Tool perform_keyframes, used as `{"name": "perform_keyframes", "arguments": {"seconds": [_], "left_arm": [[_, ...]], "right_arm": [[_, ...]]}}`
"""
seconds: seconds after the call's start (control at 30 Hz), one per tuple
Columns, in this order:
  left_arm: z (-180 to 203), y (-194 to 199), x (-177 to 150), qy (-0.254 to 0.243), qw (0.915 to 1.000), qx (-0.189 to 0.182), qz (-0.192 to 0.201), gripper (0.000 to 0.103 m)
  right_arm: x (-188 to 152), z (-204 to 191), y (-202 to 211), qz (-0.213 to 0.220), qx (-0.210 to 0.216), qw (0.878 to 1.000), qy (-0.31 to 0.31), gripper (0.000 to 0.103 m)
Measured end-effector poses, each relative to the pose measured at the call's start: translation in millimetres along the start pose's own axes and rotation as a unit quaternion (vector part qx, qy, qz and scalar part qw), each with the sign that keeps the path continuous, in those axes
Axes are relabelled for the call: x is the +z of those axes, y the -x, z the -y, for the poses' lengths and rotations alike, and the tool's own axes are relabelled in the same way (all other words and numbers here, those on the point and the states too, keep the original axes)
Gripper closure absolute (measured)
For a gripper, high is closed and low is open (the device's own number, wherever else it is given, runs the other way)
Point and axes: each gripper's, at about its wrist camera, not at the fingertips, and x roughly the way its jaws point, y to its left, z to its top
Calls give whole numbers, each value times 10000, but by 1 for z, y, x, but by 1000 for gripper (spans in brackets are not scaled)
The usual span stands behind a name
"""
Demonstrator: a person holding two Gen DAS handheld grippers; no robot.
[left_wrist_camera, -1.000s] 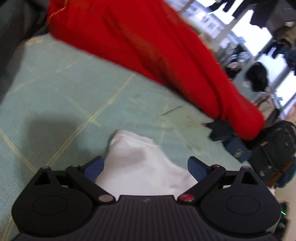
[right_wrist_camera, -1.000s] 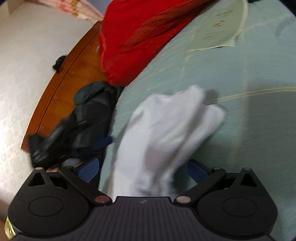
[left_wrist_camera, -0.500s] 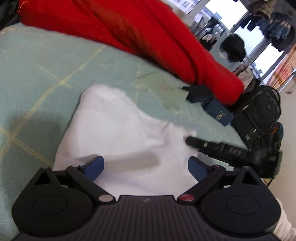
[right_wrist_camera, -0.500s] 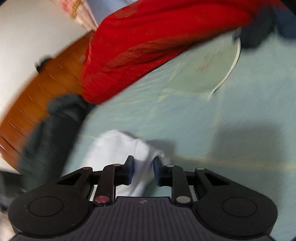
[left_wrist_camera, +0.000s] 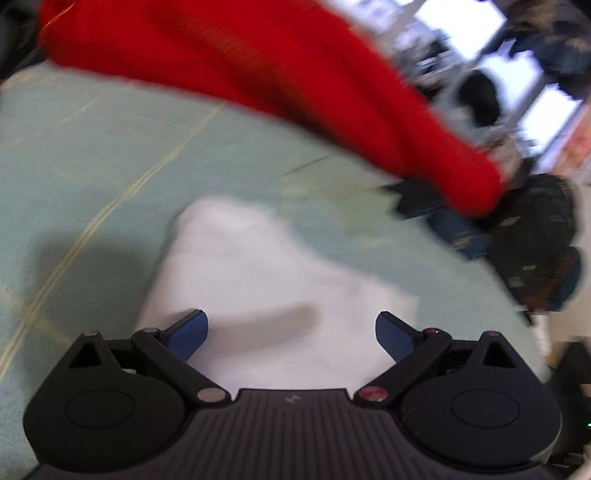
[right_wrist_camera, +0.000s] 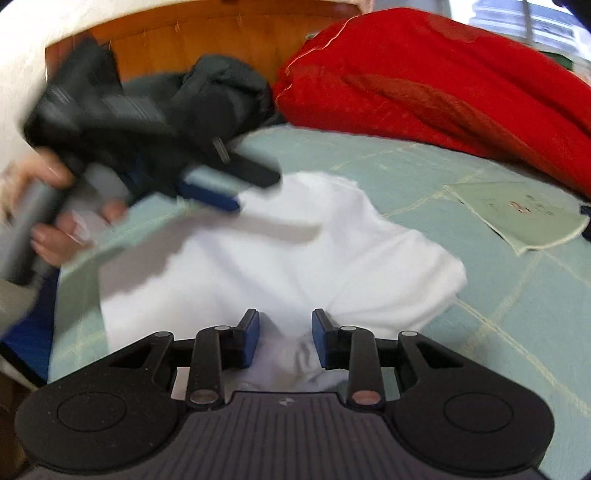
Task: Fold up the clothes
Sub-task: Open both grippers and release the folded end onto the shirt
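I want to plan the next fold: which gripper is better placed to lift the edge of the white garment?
Probably right. The right gripper already has bunched white garment between its narrowed jaws. The left gripper hovers wide open above flat cloth.

Pale green quilted bedspread (right_wrist_camera: pixel 517 302) with cream stitched lines, covering a bed. At the far edge, a curved brown wooden headboard (right_wrist_camera: pixel 207 33) against a white textured wall (right_wrist_camera: pixel 22 74). Heaped along the far side, a red blanket (right_wrist_camera: pixel 461 81). Beyond the bed on the right, bright daylit windows (left_wrist_camera: pixel 550 110), blurred, with dark clothing hanging in front. Near the bed's right edge, a black backpack (left_wrist_camera: pixel 535 236).
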Motion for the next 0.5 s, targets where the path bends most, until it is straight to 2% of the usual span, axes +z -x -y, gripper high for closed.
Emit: {"name": "perform_keyframes", "arguments": {"seconds": [0.07,0.13,0.2,0.27,0.3,0.4,0.5], "left_arm": [[-1,1,2,46,10000,-66,37,7],[7,8,6,-92,9996,-227,132,7],[17,11,11,-251,9988,-387,185,6],[29,9,18,-434,9979,-455,177,6],[34,5,21,-502,9976,-443,176,6],[39,-16,30,-523,9976,-378,257,6],[31,-47,33,-380,9992,-60,133,8]], "right_arm": [[3,-11,17,133,-34,9997,193,65],[-1,-30,29,262,237,9980,530,60],[-10,-38,23,38,382,9971,652,52],[-20,-44,15,-194,390,9965,706,52],[-26,-45,11,-291,306,9966,701,52],[-34,-48,19,-193,344,9979,520,48],[-34,-50,31,-163,385,9986,329,46]]}}
